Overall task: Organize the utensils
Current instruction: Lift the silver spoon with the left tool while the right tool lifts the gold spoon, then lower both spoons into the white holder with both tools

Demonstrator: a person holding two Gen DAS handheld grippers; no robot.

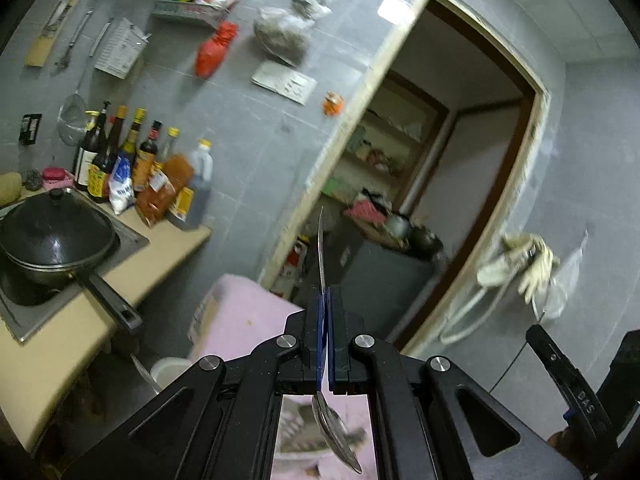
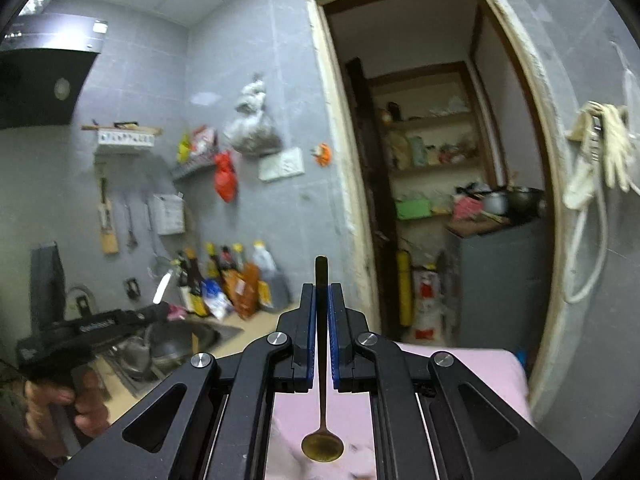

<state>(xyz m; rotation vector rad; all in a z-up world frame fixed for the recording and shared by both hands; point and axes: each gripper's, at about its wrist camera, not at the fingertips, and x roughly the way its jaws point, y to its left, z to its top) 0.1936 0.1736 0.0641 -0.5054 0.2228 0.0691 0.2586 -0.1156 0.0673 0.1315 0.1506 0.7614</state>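
The left hand-held gripper [image 1: 327, 308] was clamped on a silver spoon [image 1: 334, 436]; its thin handle stood out past the pads toward 12 o'clock and its bowl hung back toward the camera at 6 o'clock, over a pink cloth [image 1: 248, 316]; a lidded black wok [image 1: 52, 240] sat on the stove at 9 o'clock, with a row of sauce bottles [image 1: 132, 160] on the worktop [image 1: 48, 352] at 10 o'clock. The right hand-held gripper [image 2: 321, 312] was closed on a gold-coloured spoon [image 2: 322, 446]; the dark handle rose between the blue pads toward 12 o'clock and the round bowl lay at 6 o'clock above the pink cloth; in this view the left gripper, held by a hand [image 2: 60, 404], showed at 8 o'clock; an open doorway [image 2: 436, 184] with pantry shelves filled 1 o'clock.
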